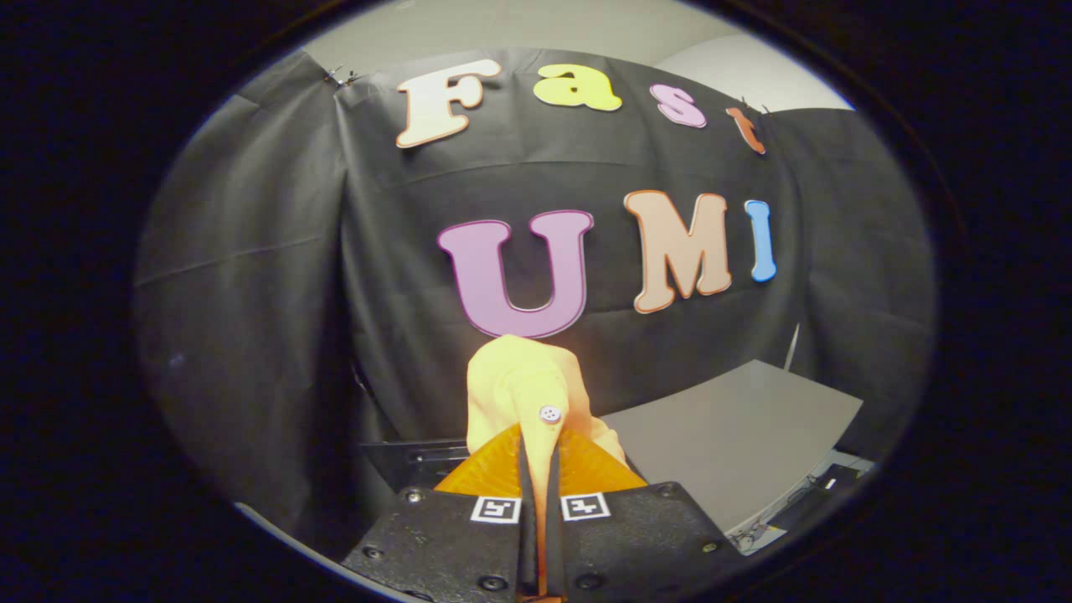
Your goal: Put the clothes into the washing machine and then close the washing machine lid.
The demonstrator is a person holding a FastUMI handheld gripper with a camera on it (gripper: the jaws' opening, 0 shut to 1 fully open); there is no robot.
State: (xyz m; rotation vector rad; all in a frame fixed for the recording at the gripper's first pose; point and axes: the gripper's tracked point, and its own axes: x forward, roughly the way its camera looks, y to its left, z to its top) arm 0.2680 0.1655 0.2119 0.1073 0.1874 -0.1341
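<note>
Carrying a yellow garment with the tongs clamped on it: both fingers pinch a fold between them, almost together, and the cloth bunches up just ahead of the tips. A small pale button sits on the fold right above the pinch. The garment is held up in the air, clear of any surface, with the booth wall behind it.

Beyond the fingers and to their right lies a flat grey panel, tilted up toward the wall; judged to be the washer's lid or top, but cannot tell which. A dark frame shows low behind the cloth to the left. The drum opening itself is not made out from here.

Step in hand, as judged: bringing the garment over to the machine. Task is early; nothing looks loaded and the lid is not yet closed.

To do it well:
- Keep the pinch firm; the hold is on a thin fold, so a slip is possible.
- Tip the tongs down to find the opening before lowering.
- Release only once the cloth hangs inside the rim, so no trailing hem catches under the lid.
</note>
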